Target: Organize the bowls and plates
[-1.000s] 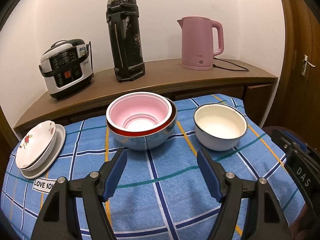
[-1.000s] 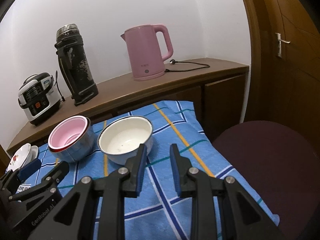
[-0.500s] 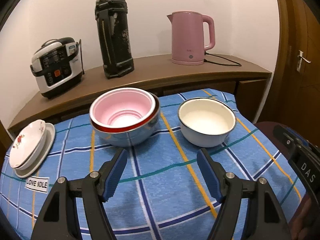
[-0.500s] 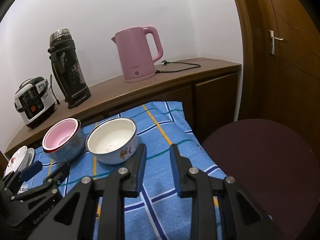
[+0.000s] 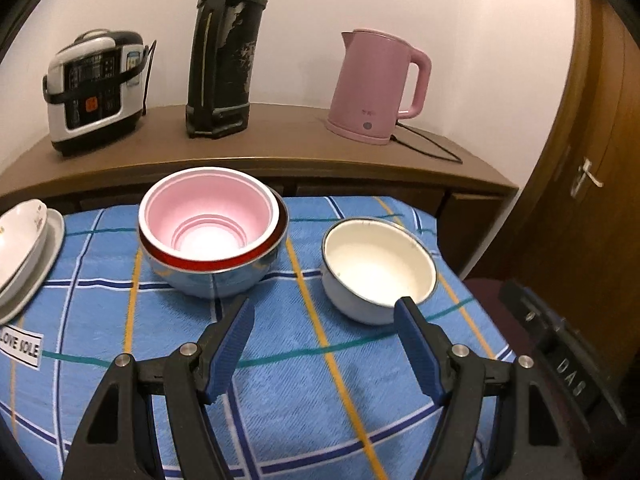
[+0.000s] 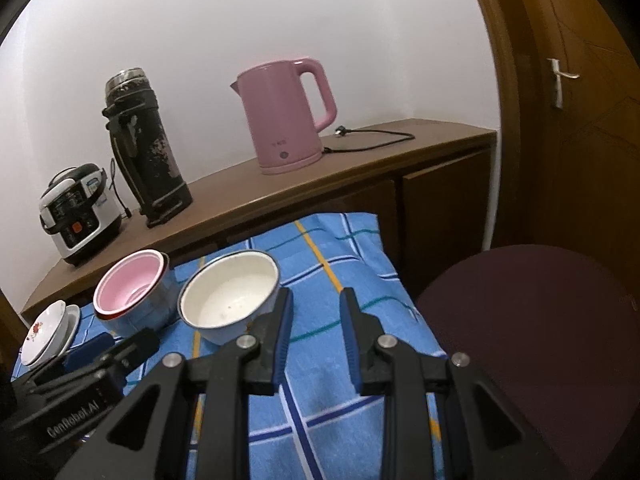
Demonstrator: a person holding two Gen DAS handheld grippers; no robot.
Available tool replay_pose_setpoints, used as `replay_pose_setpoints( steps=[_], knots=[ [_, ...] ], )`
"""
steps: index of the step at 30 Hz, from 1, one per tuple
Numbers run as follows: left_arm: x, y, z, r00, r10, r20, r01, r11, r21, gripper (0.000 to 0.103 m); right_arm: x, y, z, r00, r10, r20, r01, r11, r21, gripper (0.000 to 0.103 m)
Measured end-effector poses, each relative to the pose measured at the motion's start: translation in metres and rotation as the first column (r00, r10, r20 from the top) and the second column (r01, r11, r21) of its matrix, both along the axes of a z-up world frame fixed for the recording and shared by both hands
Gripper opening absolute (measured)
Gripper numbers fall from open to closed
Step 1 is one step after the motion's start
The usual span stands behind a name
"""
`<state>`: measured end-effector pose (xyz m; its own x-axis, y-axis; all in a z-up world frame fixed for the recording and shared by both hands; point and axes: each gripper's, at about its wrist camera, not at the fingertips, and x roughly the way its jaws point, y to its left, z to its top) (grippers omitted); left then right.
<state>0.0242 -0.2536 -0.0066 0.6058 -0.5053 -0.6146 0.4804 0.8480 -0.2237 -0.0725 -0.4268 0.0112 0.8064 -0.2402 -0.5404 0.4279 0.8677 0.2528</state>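
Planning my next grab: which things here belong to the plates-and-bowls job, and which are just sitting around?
Job: white enamel bowl; pink bowl nested in steel bowl; stacked plates.

Bystanders: rice cooker, black thermos, pink kettle, chair.

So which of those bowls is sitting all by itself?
The white enamel bowl with the dark rim, standing alone on the cloth. The pink bowl is nested inside a steel bowl.
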Motion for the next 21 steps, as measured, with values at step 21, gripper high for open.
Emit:
replay_pose_setpoints(
  steps=[21],
  knots=[
    [0.044,-0.031,-0.025,0.970,0.010,-0.243,-0.036,0.994,-0.106,0.051,0.058,-0.020,-0.019,0.995,0.089,-0.045,-0.084,0.990,0.116,0.025]
  ],
)
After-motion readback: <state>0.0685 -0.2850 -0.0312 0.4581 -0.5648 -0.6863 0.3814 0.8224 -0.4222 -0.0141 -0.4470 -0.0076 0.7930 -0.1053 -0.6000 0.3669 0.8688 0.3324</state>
